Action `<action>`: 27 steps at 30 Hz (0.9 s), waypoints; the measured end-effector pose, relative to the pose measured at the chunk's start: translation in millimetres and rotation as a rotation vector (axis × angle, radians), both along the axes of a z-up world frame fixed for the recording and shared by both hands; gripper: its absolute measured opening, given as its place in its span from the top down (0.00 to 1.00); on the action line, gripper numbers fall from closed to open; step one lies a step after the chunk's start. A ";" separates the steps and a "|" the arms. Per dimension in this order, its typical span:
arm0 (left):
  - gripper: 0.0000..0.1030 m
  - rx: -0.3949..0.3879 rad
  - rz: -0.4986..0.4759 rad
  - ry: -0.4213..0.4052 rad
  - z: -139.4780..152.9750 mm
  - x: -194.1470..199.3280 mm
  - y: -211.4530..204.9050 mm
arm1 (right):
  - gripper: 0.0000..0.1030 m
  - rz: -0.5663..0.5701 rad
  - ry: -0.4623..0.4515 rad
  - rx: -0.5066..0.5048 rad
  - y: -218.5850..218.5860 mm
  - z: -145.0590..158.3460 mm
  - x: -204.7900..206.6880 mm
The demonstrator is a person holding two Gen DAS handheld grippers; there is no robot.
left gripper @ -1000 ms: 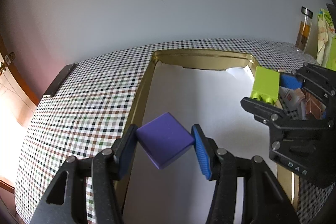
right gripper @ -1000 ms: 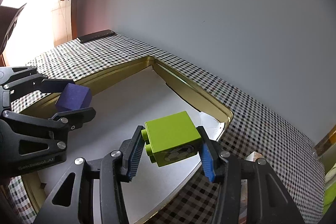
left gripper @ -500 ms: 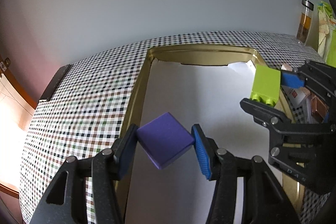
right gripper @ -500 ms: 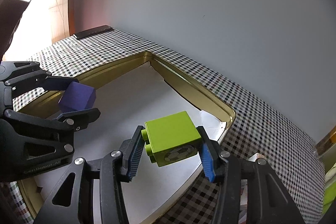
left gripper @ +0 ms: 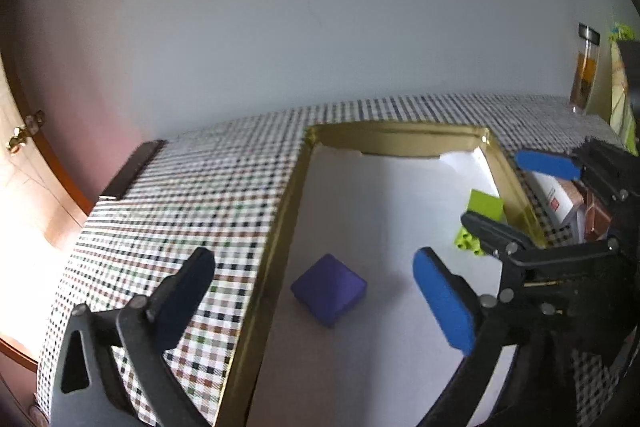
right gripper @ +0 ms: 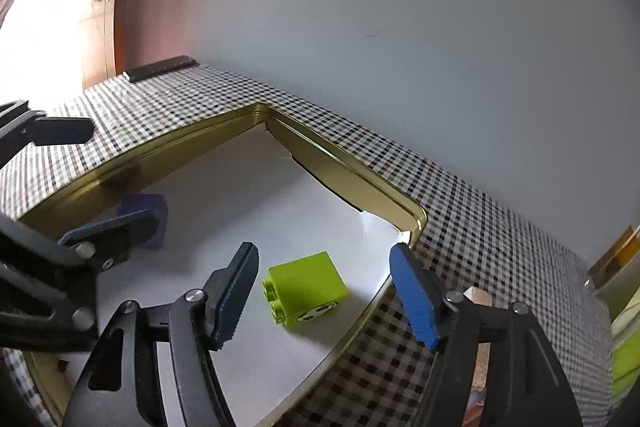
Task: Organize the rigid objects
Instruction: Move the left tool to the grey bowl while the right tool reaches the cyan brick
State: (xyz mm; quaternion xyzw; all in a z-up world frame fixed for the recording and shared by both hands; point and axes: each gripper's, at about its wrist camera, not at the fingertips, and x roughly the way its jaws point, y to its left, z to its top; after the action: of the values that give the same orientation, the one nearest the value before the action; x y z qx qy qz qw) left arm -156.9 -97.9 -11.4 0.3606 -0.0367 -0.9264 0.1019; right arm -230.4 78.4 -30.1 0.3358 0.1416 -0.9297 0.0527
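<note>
A purple cube [left gripper: 329, 288] lies on the white liner of the gold-rimmed tray [left gripper: 280, 227], near its left wall. My left gripper [left gripper: 320, 291] hovers above it with its jaws opening wide, the pads clear of the cube. A lime green toy brick [right gripper: 306, 289] rests on the liner near the tray's [right gripper: 352, 187] right rim, studs facing left. My right gripper [right gripper: 324, 291] is above it, jaws opening, pads apart from the brick. The same brick [left gripper: 480, 219] shows in the left wrist view, partly behind the right gripper's finger. The purple cube [right gripper: 150, 213] is partly hidden by the left gripper's finger.
The tray sits on a checkered tablecloth [left gripper: 180, 207] against a pale wall. A dark flat bar [right gripper: 160, 68] lies at the table's far left corner. A glass jar [left gripper: 585, 75] and small boxes [left gripper: 560, 199] stand to the right of the tray.
Both grippers have let go: the purple cube and the green brick dropped from between the pads onto the tray liner, and both pairs of jaws have spread apart.
</note>
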 end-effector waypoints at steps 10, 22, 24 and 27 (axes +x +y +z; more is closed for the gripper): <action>0.01 0.070 -0.001 0.158 26.6 53.1 8.1 | 0.17 0.013 0.008 -0.071 2.4 10.5 23.0; 0.01 0.125 -0.139 0.233 29.0 97.6 85.3 | 0.17 -0.118 0.092 -0.053 78.5 11.0 133.0; 0.01 0.127 -0.168 0.225 25.8 98.6 102.7 | 0.16 -0.164 0.115 -0.073 98.2 8.4 155.8; 0.01 0.122 -0.224 0.192 15.4 94.6 132.6 | 0.16 -0.240 0.132 -0.102 126.6 1.6 181.4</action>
State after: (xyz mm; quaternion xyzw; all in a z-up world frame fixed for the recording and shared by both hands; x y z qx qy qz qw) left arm -62.3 34.7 4.0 0.2698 -0.0104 -0.9626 -0.0214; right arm -48.9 205.1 -28.5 0.2851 0.0563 -0.9554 -0.0516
